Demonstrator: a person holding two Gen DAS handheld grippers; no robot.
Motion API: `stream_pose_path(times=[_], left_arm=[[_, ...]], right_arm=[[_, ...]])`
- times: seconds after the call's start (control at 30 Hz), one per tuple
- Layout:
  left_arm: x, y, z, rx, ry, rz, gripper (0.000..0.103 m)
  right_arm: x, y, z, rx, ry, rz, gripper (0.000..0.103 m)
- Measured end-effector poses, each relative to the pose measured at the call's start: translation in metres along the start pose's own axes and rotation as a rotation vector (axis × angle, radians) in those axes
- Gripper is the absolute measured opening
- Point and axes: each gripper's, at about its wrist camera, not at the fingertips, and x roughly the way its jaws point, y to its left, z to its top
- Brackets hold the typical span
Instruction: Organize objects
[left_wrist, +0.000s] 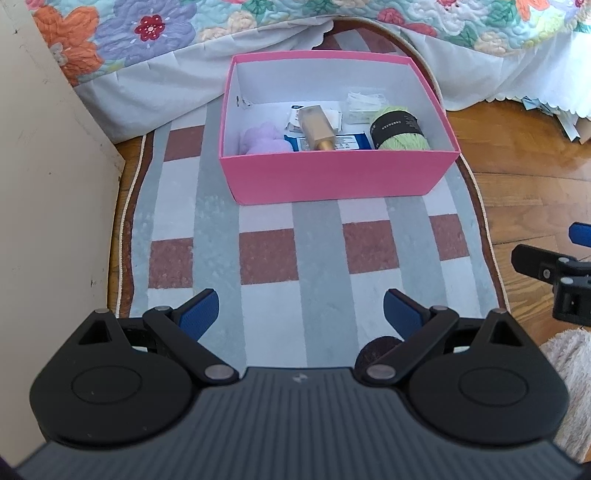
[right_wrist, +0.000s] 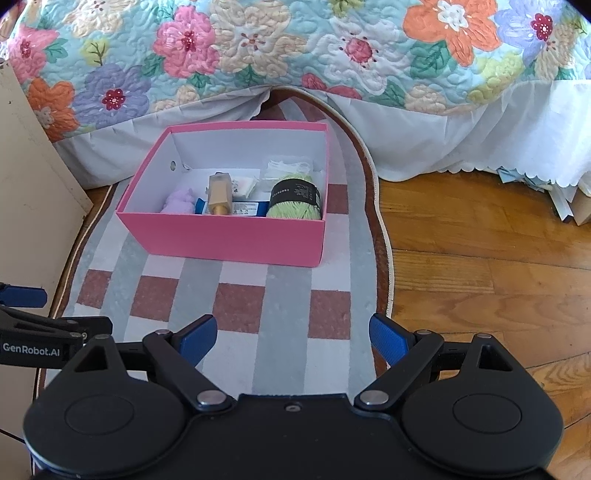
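Observation:
A pink box (left_wrist: 332, 177) (right_wrist: 229, 240) stands open on a checked rug. Inside lie a green yarn ball (left_wrist: 400, 129) (right_wrist: 295, 199), a gold bottle (left_wrist: 317, 127) (right_wrist: 220, 195), a purple fluffy thing (left_wrist: 264, 140) (right_wrist: 179, 201), a blue packet (left_wrist: 347, 142) (right_wrist: 251, 210) and white packets (left_wrist: 364, 105). My left gripper (left_wrist: 301, 314) is open and empty above the rug, well short of the box. My right gripper (right_wrist: 293, 338) is open and empty, also short of the box. Each gripper shows at the edge of the other's view.
The rug (left_wrist: 325, 251) (right_wrist: 273, 306) lies on a wooden floor (right_wrist: 480, 236). A bed with a floral quilt (right_wrist: 295, 48) and white skirt stands behind the box. A beige cabinet side (left_wrist: 44, 184) is at the left. A fluffy white cloth (left_wrist: 565, 369) lies at the right.

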Motion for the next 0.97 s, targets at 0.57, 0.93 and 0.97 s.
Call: stream_pose_path(times=[0.57,0.93,0.97], left_arm=[[0.002,0.003,0.001,-0.024,0.02,-0.01,0.097],[0.005,0.01,0.005,-0.056,0.018,-0.018,0.097],[0.005,0.01,0.005,-0.059,0.018,-0.019,0.098]], right_arm=[[0.002,-0.001,0.001,-0.01,0.014,-0.014,0.092],[0.002,-0.001,0.0,-0.022,0.017,-0.029,0.092],[0.002,-0.001,0.0,-0.02,0.018,-0.03,0.092]])
